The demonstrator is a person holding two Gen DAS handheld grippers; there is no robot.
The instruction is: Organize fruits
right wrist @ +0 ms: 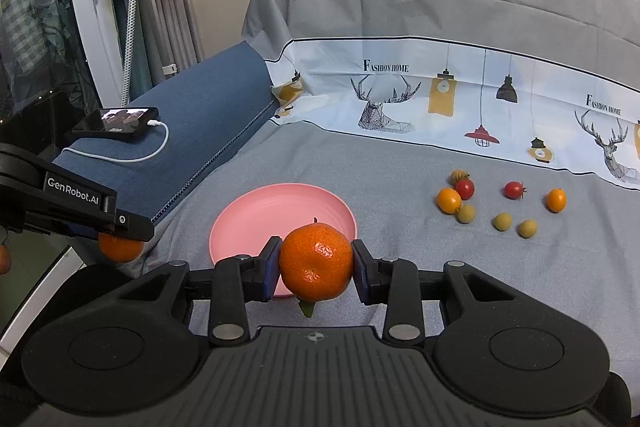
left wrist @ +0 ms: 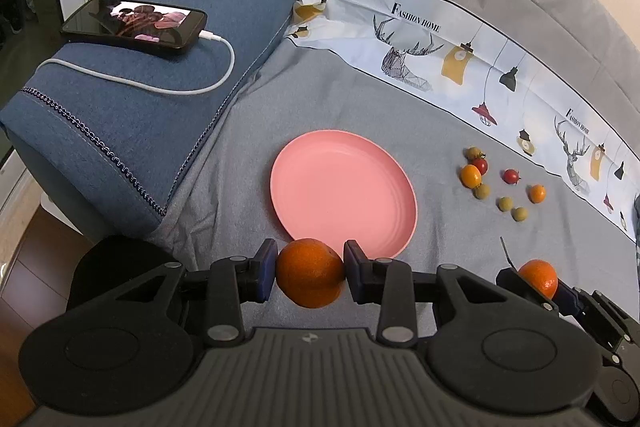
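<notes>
Left wrist view: a mandarin (left wrist: 310, 273) sits clamped between the blue pads of the left gripper (left wrist: 310, 269), just over the near rim of the pink plate (left wrist: 344, 187). The fingers (left wrist: 266, 267) press its two sides at the widest part, which keeps a round fruit from rolling out. It hangs clear of the grey cover, and I judge it is poised there to be set into the plate, which lies empty.

In the right wrist view a second mandarin (right wrist: 316, 261), with a green leaf stub showing beneath it, is gripped the same way by the right gripper (right wrist: 316, 263), its fingers (right wrist: 362, 275) closed on the peel. It too hangs at the near edge of the plate. Holding one fruit in each hand lets both large fruits go into the dish together, or one straight after the other.

To the right of the plate and well apart from it, a loose scatter of small fruits (right wrist: 496, 203) lies on the cover: red, orange and greenish ones, some touching in a cluster and the rest spread out. They are probably left for later, being small and harder to pinch.

The surface is a sofa seat under a grey cover (left wrist: 400, 99) with a printed band along the back. On the blue armrest (left wrist: 160, 99), far left, a phone (left wrist: 134, 23) lies charging on a white cable, out of the working area.
</notes>
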